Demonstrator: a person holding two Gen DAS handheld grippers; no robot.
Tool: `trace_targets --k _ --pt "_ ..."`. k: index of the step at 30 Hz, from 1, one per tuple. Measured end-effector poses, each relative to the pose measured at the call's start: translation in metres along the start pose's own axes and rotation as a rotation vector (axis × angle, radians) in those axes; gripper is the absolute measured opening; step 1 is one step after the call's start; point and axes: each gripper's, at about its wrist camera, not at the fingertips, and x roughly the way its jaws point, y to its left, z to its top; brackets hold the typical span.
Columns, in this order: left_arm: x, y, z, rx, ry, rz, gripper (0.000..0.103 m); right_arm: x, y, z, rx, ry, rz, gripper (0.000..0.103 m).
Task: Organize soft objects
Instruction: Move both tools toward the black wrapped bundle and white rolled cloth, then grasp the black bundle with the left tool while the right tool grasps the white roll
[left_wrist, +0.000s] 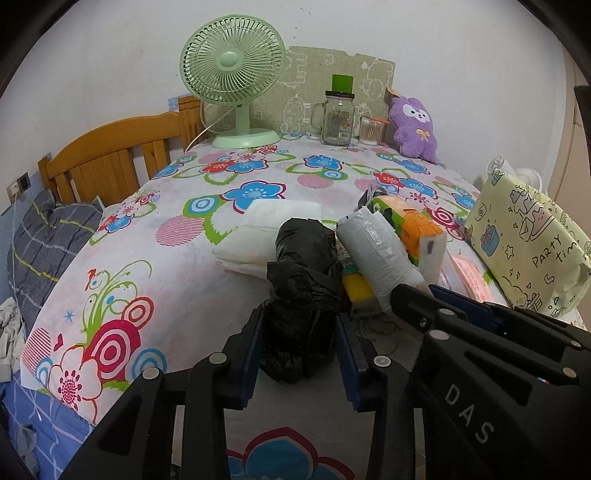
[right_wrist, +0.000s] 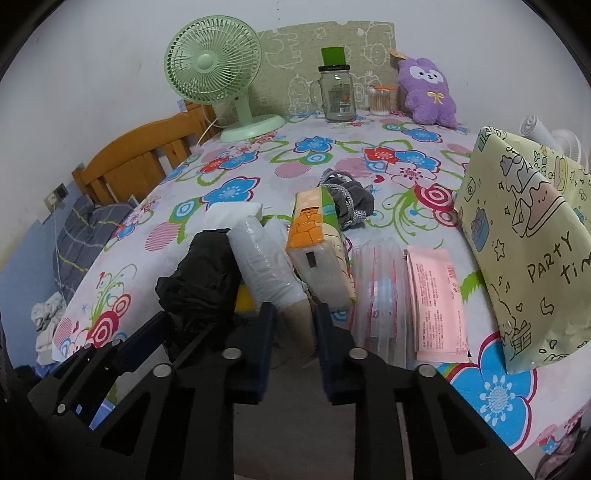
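Black plastic-bag roll lying near the front edge of the floral tablecloth, its loose crumpled end clamped between the blue pads of the left gripper. Just beside it on the right, touching, a white plastic-bag roll, its cardboard core end sitting between the fingers of the right gripper; jaws set close on either side of the core, though actual contact cannot be told. A yellow sponge wedged low between the two rolls. Behind the black roll, a folded white cloth flat on the covering. To the right of the white roll, an orange-and-green tissue pack standing on edge, with a grey cloth bundle behind it. Further right, clear wrapped packets and a pink sachet lying flat side by side, then a pale yellow "PARTY" gift bag leaning upright. Along the far edge by the wall: a green desk fan, a glass mason jar with a green-topped lid, a cotton-swab container, and a purple plush toy. Off to the left, a wooden headboard and a grey plaid pillow.
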Motion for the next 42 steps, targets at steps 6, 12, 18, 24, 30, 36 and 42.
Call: trace_targets --k 6,12,18,24,30,36,42 --pt "-0.006 -0.001 0.002 -0.013 0.001 -0.023 0.034 -0.006 -0.001 0.001 -0.008 -0.012 0.006 0.013" --pt "-0.015 -0.005 0.004 -0.015 -0.010 -0.021 0.029 -0.017 0.000 0.003 -0.014 -0.033 0.003 0.007" --pt "-0.023 -0.008 0.007 -0.014 -0.022 -0.021 0.028 -0.027 -0.001 0.004 -0.014 -0.050 0.007 0.007" --pt "-0.033 -0.010 0.013 -0.007 -0.041 -0.019 0.028 -0.039 -0.001 0.009 -0.016 -0.071 0.006 0.006" --pt "-0.042 -0.012 0.022 -0.002 -0.057 -0.015 0.028 -0.052 -0.001 0.015 -0.019 -0.093 -0.003 0.006" --pt "-0.054 -0.015 0.032 0.001 -0.078 -0.017 0.028 -0.066 0.001 0.024 -0.028 -0.120 -0.010 0.006" --pt "-0.064 -0.019 0.045 0.012 -0.099 -0.023 0.028 -0.081 0.001 0.036 -0.027 -0.146 -0.022 0.006"
